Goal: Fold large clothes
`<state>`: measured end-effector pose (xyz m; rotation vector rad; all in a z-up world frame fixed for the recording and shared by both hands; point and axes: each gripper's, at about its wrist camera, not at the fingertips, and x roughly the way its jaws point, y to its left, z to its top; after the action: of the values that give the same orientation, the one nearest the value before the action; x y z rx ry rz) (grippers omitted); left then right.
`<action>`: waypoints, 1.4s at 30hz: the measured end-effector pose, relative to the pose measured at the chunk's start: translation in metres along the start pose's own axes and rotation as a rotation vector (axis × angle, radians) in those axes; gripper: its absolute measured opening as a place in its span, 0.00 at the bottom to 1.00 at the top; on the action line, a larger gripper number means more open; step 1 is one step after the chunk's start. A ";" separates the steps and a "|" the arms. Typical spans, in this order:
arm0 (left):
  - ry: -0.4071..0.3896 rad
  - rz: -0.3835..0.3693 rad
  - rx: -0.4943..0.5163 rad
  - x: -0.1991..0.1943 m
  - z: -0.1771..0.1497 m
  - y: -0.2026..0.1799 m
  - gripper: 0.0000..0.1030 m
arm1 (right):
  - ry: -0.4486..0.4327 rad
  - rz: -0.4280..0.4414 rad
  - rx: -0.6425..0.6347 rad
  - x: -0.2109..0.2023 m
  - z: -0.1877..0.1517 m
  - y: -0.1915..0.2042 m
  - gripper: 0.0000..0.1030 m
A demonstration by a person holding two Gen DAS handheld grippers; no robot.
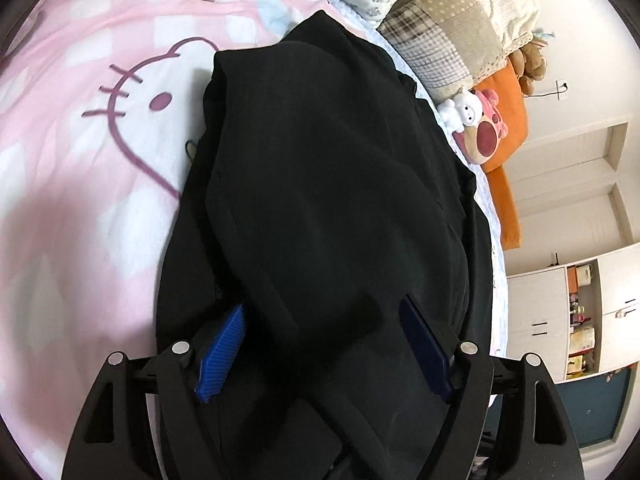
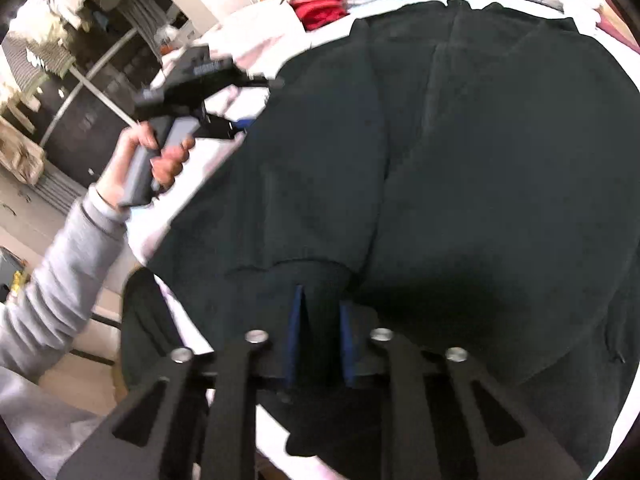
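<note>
A: The black garment (image 1: 328, 184) is spread on the bed (image 1: 80, 184); the left tongs (image 1: 324, 344) are held wide open over it.

B: A fold is pinched by the right tongs (image 2: 320, 340); the stack could be dragged askew if pulled.

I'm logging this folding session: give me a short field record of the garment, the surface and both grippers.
garment: black garment, partly folded, lying on the bed
surface: pink cartoon-cat bedsheet
left gripper: open, jaws wide above the cloth, gripping nothing
right gripper: shut on a fold of the black garment
bedside items: pillows, plush toy
</note>
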<state>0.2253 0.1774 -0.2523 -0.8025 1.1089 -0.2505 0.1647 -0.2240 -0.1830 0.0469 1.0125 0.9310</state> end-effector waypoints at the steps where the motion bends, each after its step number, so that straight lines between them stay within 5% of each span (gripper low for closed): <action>1: 0.004 0.003 0.004 -0.002 -0.002 -0.001 0.76 | -0.011 0.011 0.006 -0.007 0.003 0.000 0.07; 5: 0.037 0.034 0.037 -0.008 -0.013 -0.001 0.76 | -0.036 0.092 0.054 -0.025 0.005 -0.007 0.04; 10: 0.075 0.063 0.109 -0.025 -0.038 0.006 0.76 | 0.022 0.006 0.069 0.004 0.004 -0.018 0.09; 12: 0.068 0.067 0.123 -0.038 -0.050 0.012 0.76 | 0.006 -0.066 0.019 0.002 0.005 -0.008 0.25; 14: 0.042 0.082 0.149 -0.059 -0.061 0.017 0.77 | -0.051 -0.186 -0.069 -0.010 0.005 0.022 0.69; 17: 0.014 0.124 0.182 -0.082 -0.067 0.025 0.81 | -0.200 -0.384 -0.260 -0.026 0.003 0.082 0.80; 19: -0.003 0.135 0.181 -0.093 -0.065 0.030 0.82 | -0.264 -0.420 -0.334 -0.019 0.004 0.121 0.82; 22: -0.019 0.096 0.138 -0.104 -0.060 0.044 0.82 | -0.206 -0.205 -0.417 0.029 0.008 0.170 0.81; 24: -0.018 0.087 0.105 -0.106 -0.058 0.053 0.82 | -0.159 -0.152 -0.460 0.068 0.011 0.189 0.79; 30: -0.002 0.069 0.036 -0.108 -0.057 0.077 0.82 | -0.064 -0.240 -0.596 0.182 0.019 0.215 0.71; 38: -0.013 0.050 -0.019 -0.104 -0.031 0.080 0.82 | -0.045 -0.272 -0.631 0.223 0.013 0.213 0.72; 39: -0.010 0.049 -0.030 -0.101 -0.026 0.080 0.82 | -0.051 -0.283 -0.646 0.226 0.012 0.212 0.69; 42: -0.009 0.034 -0.066 -0.088 -0.006 0.074 0.82 | -0.087 -0.292 -0.604 0.220 0.011 0.201 0.36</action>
<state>0.1654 0.2749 -0.2429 -0.8424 1.1263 -0.1827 0.0863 0.0566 -0.2443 -0.5480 0.6047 0.9217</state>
